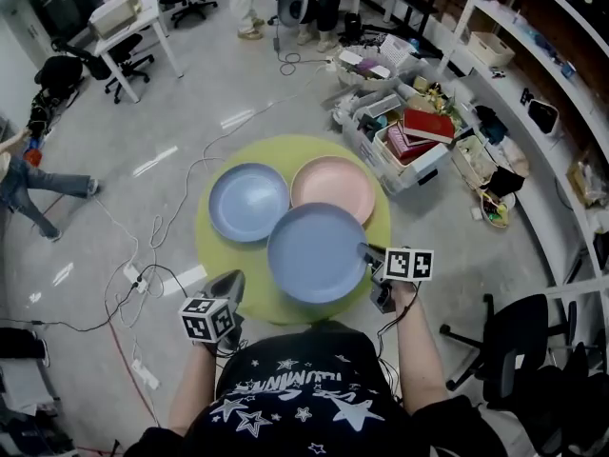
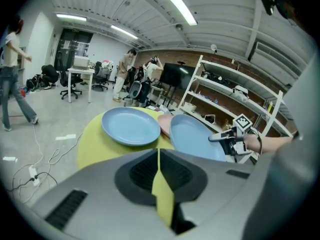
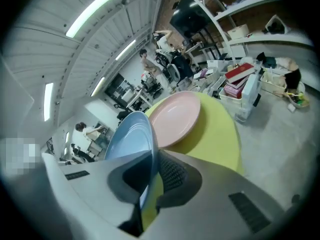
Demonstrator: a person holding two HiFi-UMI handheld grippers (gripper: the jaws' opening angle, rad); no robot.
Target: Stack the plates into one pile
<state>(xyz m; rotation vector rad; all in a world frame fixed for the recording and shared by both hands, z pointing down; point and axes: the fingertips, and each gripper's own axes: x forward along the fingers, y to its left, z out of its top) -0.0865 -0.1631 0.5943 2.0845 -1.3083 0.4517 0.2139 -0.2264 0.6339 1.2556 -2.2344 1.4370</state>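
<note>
Three plates are on or over a round yellow-green table [image 1: 214,246]. A blue plate [image 1: 247,201] lies flat at its left and a pink plate [image 1: 333,187] at the back right. My right gripper [image 1: 366,251] is shut on the right rim of a second blue plate [image 1: 317,252], which hangs tilted above the table's front, overlapping the pink plate's near edge. In the right gripper view the rim of that blue plate [image 3: 127,134] runs between the jaws of my right gripper [image 3: 154,154], with the pink plate [image 3: 175,116] beyond. My left gripper [image 1: 231,279] hovers at the table's front left edge, shut and empty.
Crates of books and clutter [image 1: 409,141] stand on the floor right of the table, beside long shelves [image 1: 533,74]. A black office chair [image 1: 519,346] is at the lower right. Cables and a power strip [image 1: 133,274] lie on the floor at the left. A person's legs [image 1: 38,184] show far left.
</note>
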